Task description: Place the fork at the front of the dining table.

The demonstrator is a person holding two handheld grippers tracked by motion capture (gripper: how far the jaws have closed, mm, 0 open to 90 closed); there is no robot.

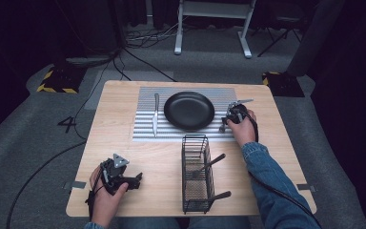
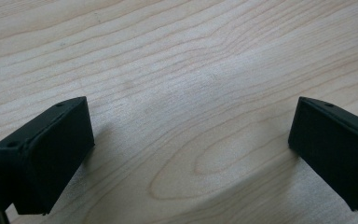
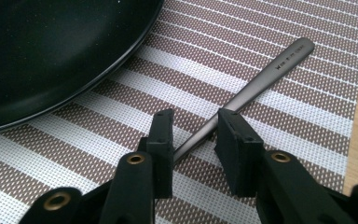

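Note:
A grey metal utensil handle (image 3: pixel 265 79) lies flat on the striped placemat (image 3: pixel 279 135), just right of the black plate (image 3: pixel 51 51). My right gripper (image 3: pixel 193 116) is open, its jaws low on either side of the handle's near part with a gap on each side; the utensil's head is hidden under them. From above, the right gripper (image 1: pixel 228 117) sits at the plate's (image 1: pixel 189 110) right edge. My left gripper (image 2: pixel 191 149) is open wide over bare wood, holding nothing, and rests near the table's front left (image 1: pixel 136 180).
A knife (image 1: pixel 156 114) lies on the placemat (image 1: pixel 145 133) left of the plate. A black wire basket (image 1: pixel 195 171) stands at the front middle of the table with two dark-handled utensils (image 1: pixel 209 163) sticking out to the right. The table's (image 1: pixel 114 119) right edge is close to the right hand.

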